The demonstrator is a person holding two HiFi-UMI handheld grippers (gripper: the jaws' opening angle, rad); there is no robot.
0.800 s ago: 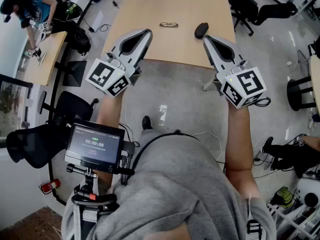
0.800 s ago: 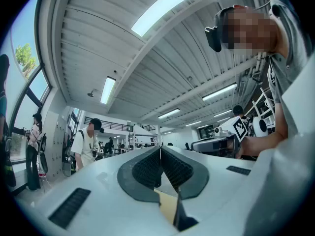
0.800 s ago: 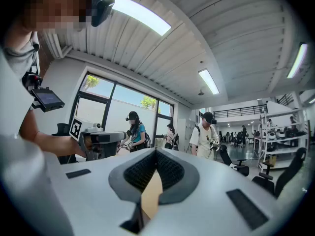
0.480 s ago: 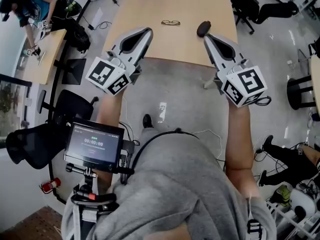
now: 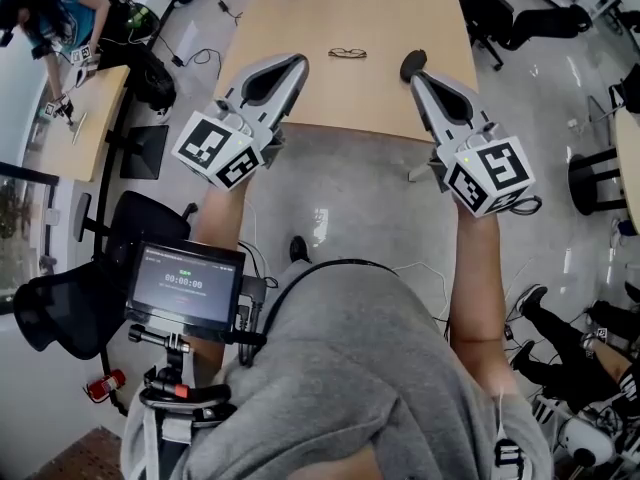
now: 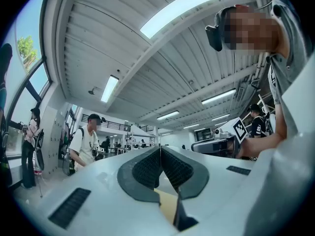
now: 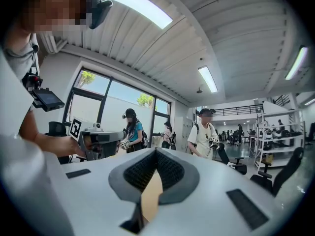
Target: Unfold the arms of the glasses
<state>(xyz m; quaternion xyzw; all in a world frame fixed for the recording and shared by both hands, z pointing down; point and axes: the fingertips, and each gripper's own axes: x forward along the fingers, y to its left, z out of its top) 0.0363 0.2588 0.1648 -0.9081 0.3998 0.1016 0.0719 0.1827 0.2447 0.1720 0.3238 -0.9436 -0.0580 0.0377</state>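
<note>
Two sets of jaws are shut on nothing: the left gripper point(image 5: 293, 64) and the right gripper point(image 5: 416, 76) hang near the bench point(image 5: 300, 23) edge. The glasses point(image 5: 347, 53) lie farther out on it. A hard squeeze could bend their thin arms — or a clumsy poke could push them away.

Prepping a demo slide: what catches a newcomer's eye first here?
Two white grippers with marker cubes fill the head view's middle: left gripper and right gripper, both shut and empty. Beyond them the glasses lie on the wooden table, untouched, a dark oval object to their right.
</note>
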